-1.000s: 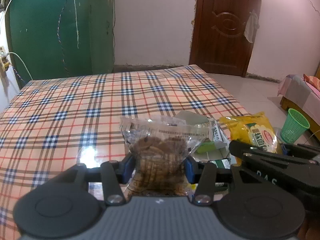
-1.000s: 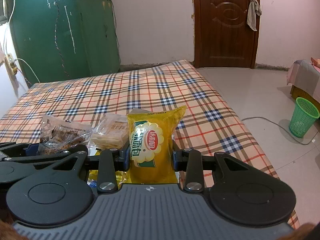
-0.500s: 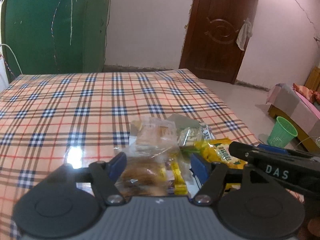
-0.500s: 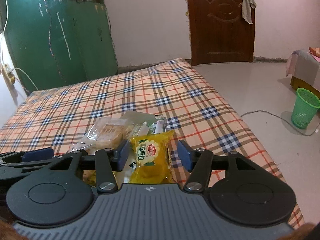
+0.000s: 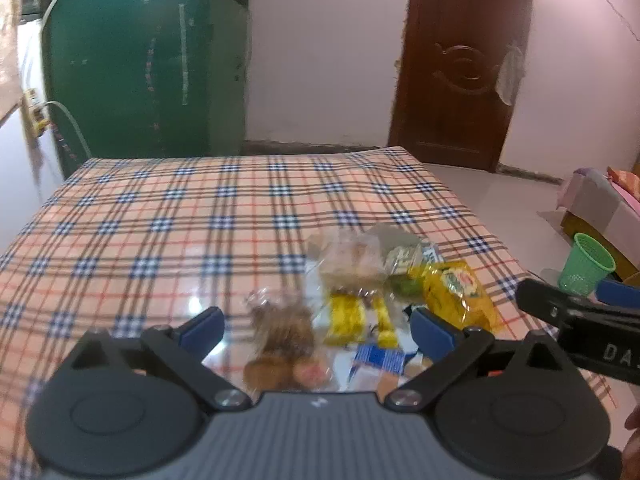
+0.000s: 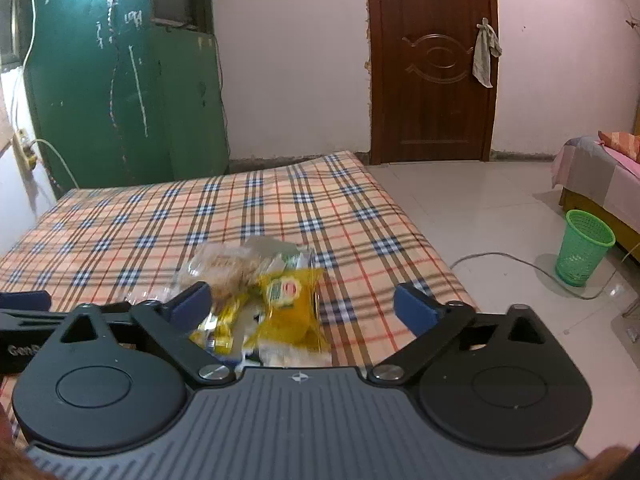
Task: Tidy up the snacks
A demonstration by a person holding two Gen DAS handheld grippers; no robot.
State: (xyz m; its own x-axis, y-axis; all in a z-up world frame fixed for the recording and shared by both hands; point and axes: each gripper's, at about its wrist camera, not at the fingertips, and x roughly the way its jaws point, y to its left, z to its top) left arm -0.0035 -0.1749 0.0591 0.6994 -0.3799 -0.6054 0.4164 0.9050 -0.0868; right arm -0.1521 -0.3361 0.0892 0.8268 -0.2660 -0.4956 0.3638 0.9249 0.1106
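A heap of snack packets lies near the right front corner of the plaid-covered table point(image 5: 160, 216). In the left wrist view a clear bag of brown snacks point(image 5: 282, 334) lies on the cloth between the wide jaws of my left gripper point(image 5: 316, 326), untouched as they are opening. Beside it lie small yellow packets point(image 5: 348, 320) and a yellow bread packet point(image 5: 456, 294). In the right wrist view the yellow bread packet point(image 6: 292, 312) rests on the heap. My right gripper point(image 6: 302, 306) is above it, jaws opening, not touching it. A clear biscuit bag point(image 6: 224, 266) lies behind.
A green cabinet point(image 5: 140, 68) stands behind the table and a brown door point(image 6: 432, 60) is at the back right. A green mesh bin point(image 6: 582, 246) and a cable sit on the tiled floor right of the table. A low bed point(image 6: 604, 176) is at far right.
Both grippers have let go: the brown snack bag and the yellow bread packet dropped onto the heap. Both jaws spread wide and both grippers pulled back and up from the table.
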